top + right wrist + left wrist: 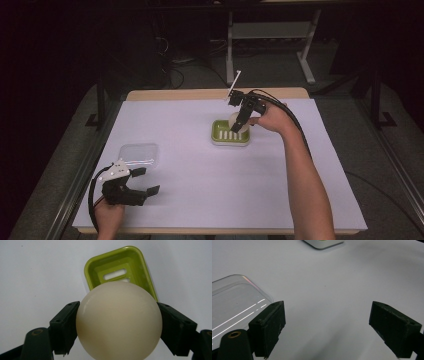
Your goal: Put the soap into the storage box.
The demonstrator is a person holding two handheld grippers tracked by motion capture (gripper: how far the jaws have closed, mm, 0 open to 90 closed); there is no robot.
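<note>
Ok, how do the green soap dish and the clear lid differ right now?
The green soap dish is opaque with slots in its base; the clear lid is see-through and unslotted. The right gripper holds a cream round soap over the dish; the lid lies beside the open left gripper. Both are rounded rectangles.

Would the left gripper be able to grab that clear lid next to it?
Probably yes. The left gripper stands open with nothing between its jaws, and the clear lid lies flat right beside it on the white table, with nothing between them. Lifting its low rim may be fiddly.
</note>
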